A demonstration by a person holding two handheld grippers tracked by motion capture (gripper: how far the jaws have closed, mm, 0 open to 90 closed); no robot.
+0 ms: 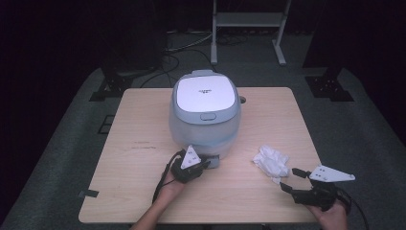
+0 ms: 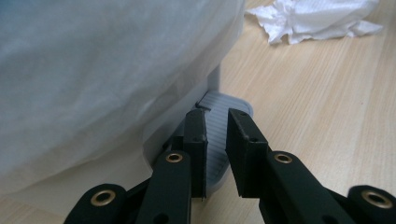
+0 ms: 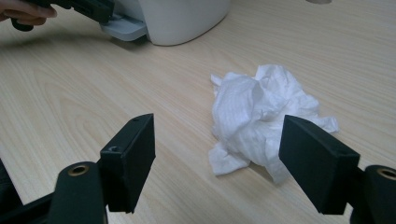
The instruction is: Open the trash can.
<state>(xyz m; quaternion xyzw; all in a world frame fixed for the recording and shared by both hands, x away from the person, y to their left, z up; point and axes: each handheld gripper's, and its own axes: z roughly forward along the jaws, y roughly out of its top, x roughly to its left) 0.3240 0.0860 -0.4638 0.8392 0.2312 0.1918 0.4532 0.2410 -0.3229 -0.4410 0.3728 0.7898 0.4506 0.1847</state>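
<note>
At the centre of the high view, the white appliance [image 1: 205, 112] stands on the wooden surface [image 1: 139, 158]. The left hand-held gripper [image 1: 203, 164] sits at its lower front, jaws nearly closed around the grey ribbed tab [image 2: 217, 133]. At lower right, the right hand-held gripper [image 1: 293, 179] is wide open and empty, facing the crumpled white tissue [image 1: 271, 162].

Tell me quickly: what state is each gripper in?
Left gripper: closed on the grey tab at the appliance's base.
Right gripper: open, holding nothing.
</note>
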